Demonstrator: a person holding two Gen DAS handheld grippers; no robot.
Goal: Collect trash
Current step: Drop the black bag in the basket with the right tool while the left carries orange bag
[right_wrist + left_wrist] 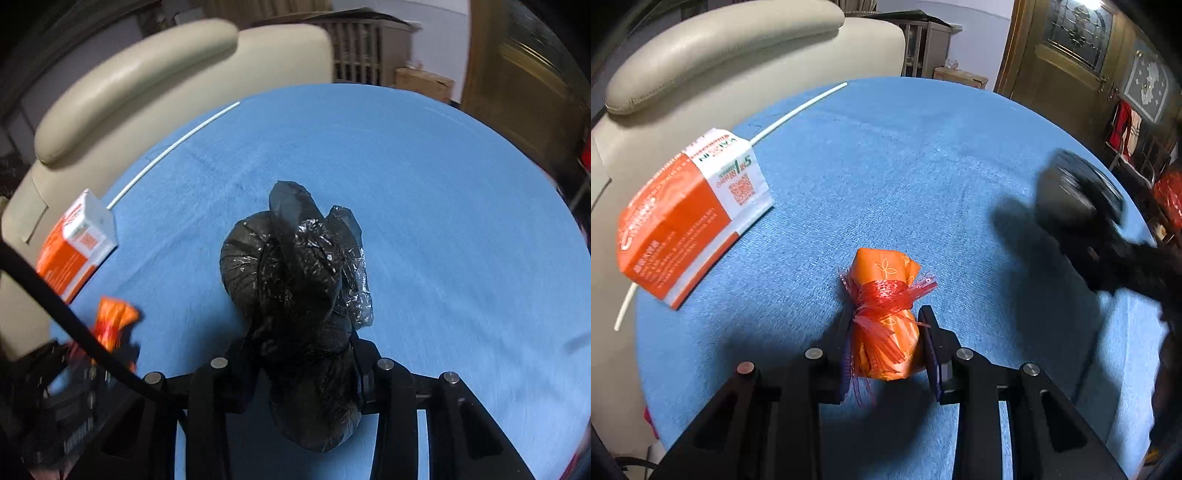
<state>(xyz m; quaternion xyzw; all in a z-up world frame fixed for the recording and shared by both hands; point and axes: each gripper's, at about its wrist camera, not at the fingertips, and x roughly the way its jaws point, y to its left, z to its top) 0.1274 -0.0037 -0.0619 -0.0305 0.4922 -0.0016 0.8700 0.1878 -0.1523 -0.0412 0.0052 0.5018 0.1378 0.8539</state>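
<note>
My left gripper [886,332] is shut on an orange wrapper bundle [886,314] tied with red mesh netting, held just above the blue tablecloth [905,166]. The bundle also shows in the right wrist view [112,325] at the lower left. My right gripper [301,350] is shut on a crumpled black plastic bag [295,273] over the middle of the table. In the left wrist view the black bag [1075,195] appears blurred at the right. An orange and white carton [690,214] lies at the table's left edge; it also shows in the right wrist view [75,243].
A thin white stick [798,110] lies along the table's far left edge. A cream leather armchair [720,48] stands right behind the table. A wooden door [1071,55] and a cardboard box [960,77] are at the back right.
</note>
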